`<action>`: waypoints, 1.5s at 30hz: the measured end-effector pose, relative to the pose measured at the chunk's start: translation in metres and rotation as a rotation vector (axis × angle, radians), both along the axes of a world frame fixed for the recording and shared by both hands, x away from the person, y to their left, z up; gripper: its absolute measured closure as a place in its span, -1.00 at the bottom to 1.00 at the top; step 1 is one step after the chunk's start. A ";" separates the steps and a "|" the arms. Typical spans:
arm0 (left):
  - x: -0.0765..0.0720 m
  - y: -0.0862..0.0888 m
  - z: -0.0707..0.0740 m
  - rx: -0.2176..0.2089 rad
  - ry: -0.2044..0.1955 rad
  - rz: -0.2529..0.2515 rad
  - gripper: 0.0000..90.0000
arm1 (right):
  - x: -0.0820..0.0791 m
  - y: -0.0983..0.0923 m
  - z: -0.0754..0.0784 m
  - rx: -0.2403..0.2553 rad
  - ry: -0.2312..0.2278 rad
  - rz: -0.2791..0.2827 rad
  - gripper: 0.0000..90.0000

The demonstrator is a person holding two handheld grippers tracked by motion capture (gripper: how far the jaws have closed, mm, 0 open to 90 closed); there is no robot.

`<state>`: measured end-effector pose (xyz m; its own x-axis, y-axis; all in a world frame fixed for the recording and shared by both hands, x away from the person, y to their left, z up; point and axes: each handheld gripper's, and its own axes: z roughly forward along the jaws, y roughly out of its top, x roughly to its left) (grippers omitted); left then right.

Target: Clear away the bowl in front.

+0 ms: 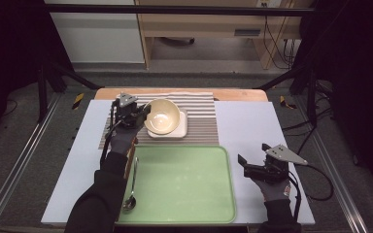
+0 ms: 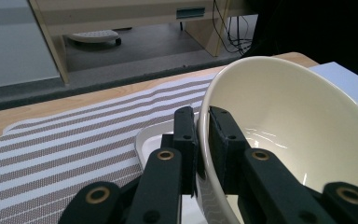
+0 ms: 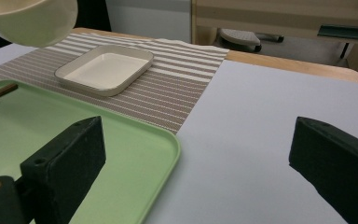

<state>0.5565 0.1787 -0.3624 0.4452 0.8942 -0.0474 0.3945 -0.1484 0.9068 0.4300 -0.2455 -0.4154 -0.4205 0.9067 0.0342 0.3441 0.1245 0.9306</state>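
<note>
A cream bowl [image 1: 162, 116] hangs tilted above a white square dish [image 1: 181, 130] on the striped placemat [image 1: 201, 121]. My left gripper [image 1: 144, 114] is shut on the bowl's left rim. In the left gripper view one jaw sits inside the bowl [image 2: 298, 126] and one outside, with the wall pinched between them [image 2: 204, 140]. The bowl [image 3: 32, 21] floats clear above the dish [image 3: 103, 69] in the right gripper view. My right gripper [image 1: 243, 165] rests on the white table to the right of the green tray [image 1: 179, 182], its jaws wide apart [image 3: 196, 168] and nothing between them.
A spoon [image 1: 132, 187] with a wooden handle lies along the left edge of the green tray. The tray's corner [image 3: 158, 140] lies just left of the right gripper. Beyond the table's far wooden edge are a floor, a desk and cables.
</note>
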 end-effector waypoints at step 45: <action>-0.052 -0.017 -0.071 0.070 0.108 -0.136 0.81 | 0.000 0.004 -0.001 -0.018 0.002 0.006 -0.91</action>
